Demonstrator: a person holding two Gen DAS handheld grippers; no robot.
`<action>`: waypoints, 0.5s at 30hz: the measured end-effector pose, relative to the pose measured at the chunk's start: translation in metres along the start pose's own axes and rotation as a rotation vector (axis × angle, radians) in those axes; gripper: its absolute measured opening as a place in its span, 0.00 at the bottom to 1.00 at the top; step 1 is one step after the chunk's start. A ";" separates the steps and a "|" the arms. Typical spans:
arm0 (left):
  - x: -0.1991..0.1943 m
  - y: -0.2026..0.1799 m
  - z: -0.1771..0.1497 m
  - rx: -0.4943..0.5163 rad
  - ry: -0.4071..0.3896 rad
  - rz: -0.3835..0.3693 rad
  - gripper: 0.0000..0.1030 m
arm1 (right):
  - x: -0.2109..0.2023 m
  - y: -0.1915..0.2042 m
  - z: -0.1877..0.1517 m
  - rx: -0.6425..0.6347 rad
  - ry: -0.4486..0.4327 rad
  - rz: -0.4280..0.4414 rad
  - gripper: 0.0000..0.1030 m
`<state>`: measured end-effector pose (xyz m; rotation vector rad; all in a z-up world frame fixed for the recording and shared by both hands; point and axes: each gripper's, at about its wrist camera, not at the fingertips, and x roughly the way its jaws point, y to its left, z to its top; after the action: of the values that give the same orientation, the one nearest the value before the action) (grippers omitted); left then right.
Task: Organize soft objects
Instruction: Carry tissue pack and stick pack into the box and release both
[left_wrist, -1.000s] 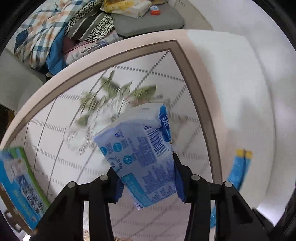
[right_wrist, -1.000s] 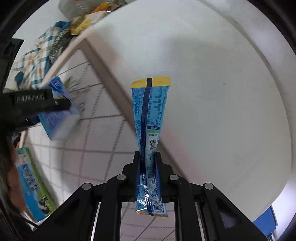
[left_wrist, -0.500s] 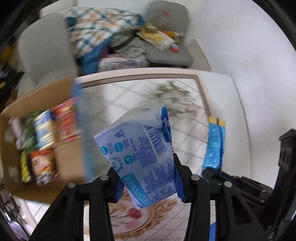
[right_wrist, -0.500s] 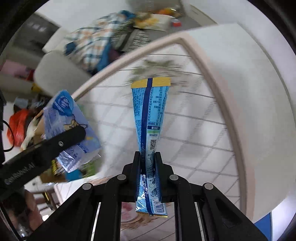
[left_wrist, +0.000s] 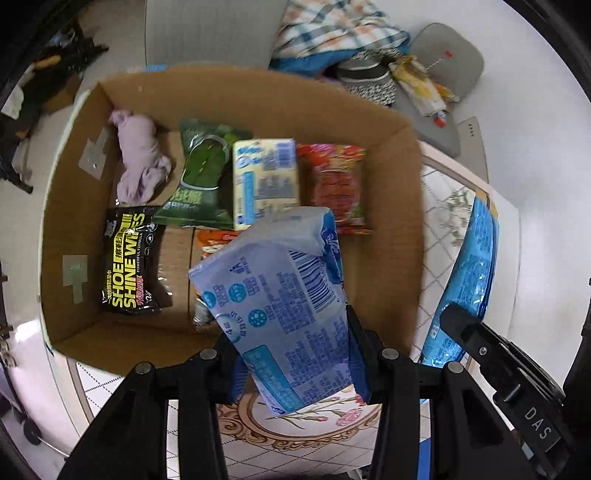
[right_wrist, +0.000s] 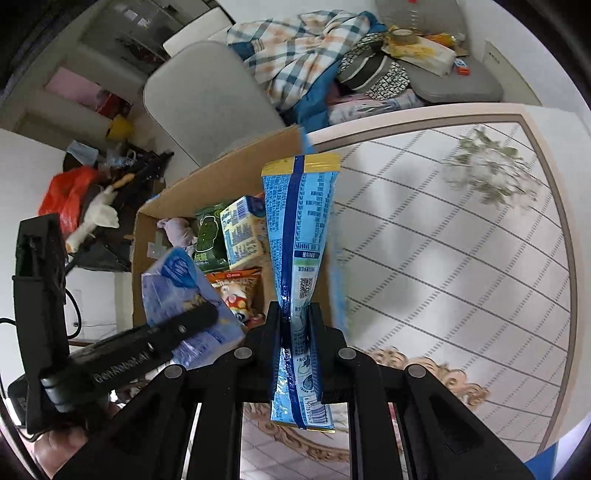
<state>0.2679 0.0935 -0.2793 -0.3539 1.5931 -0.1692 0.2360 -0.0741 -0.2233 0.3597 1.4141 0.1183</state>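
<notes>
My left gripper (left_wrist: 295, 354) is shut on a light blue tissue pack (left_wrist: 280, 306) and holds it above the near side of an open cardboard box (left_wrist: 402, 229). The box holds a purple cloth (left_wrist: 138, 162), a green packet (left_wrist: 203, 177), a yellow tissue pack (left_wrist: 264, 181), a red packet (left_wrist: 338, 184) and black shoe wipes (left_wrist: 127, 264). My right gripper (right_wrist: 295, 339) is shut on a flat blue and yellow packet (right_wrist: 301, 236), upright, just right of the box (right_wrist: 229, 162). That packet also shows in the left wrist view (left_wrist: 469, 273). The left gripper and tissue pack show in the right wrist view (right_wrist: 184, 288).
The box stands on the left of a table with a checked, flower-patterned cloth (right_wrist: 461, 258). Behind it is a grey chair (right_wrist: 207, 99) and a bench with a plaid cloth (right_wrist: 295, 55), cushions and clutter. A red bag (right_wrist: 70, 192) lies at the far left.
Both grippers have swung left from the bare table toward the box, still holding their packs. The box is now under the left gripper.
</notes>
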 end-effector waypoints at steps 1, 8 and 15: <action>0.003 0.003 0.002 0.000 0.013 -0.006 0.40 | 0.007 0.004 0.002 0.000 0.002 -0.007 0.14; 0.027 0.011 0.020 0.002 0.096 -0.062 0.43 | 0.052 0.021 0.013 -0.014 0.026 -0.117 0.14; 0.037 0.011 0.029 0.000 0.166 -0.102 0.52 | 0.063 0.025 0.016 -0.016 0.035 -0.182 0.19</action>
<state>0.2944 0.0948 -0.3190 -0.4309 1.7398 -0.2832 0.2653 -0.0349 -0.2725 0.2148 1.4724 -0.0128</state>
